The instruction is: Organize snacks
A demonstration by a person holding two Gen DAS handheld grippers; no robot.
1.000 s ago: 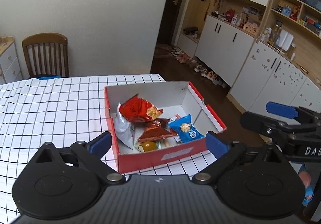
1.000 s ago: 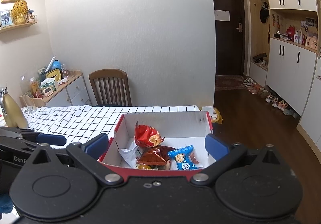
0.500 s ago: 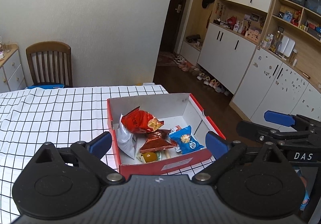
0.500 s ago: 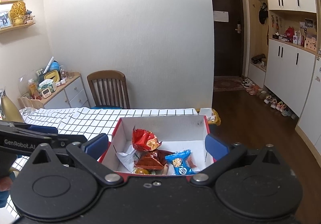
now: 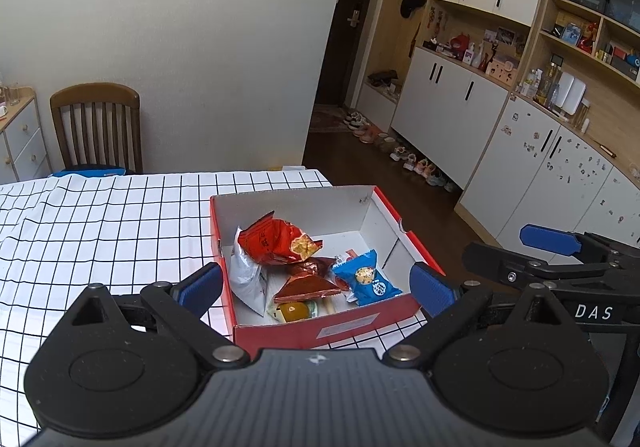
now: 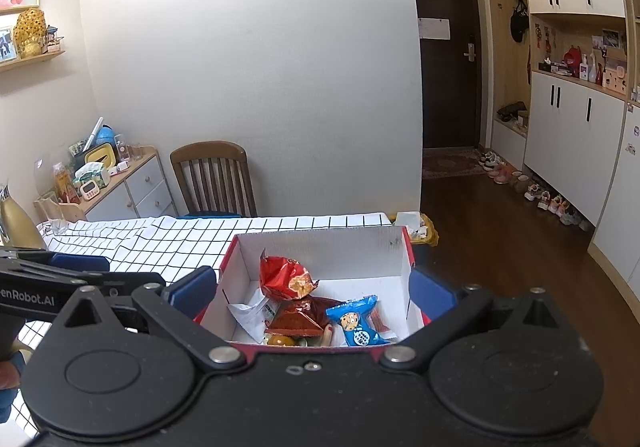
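While the red box (image 5: 320, 331) sits at the table's (image 5: 100, 231) near right corner, snacks lie inside it: red chip bag (image 5: 276, 243) at 10 o'clock, blue cookie pack (image 5: 366, 279) at 4, brown wedge pack (image 5: 306, 285) centre, white pouch (image 5: 248, 279) at 8. Left gripper (image 5: 316, 289) is spread wide and empty, hovering over the box's near edge. Right gripper (image 6: 312, 293) is likewise wide and empty. Wooden chair (image 6: 212, 179) stands at 12, past the table.
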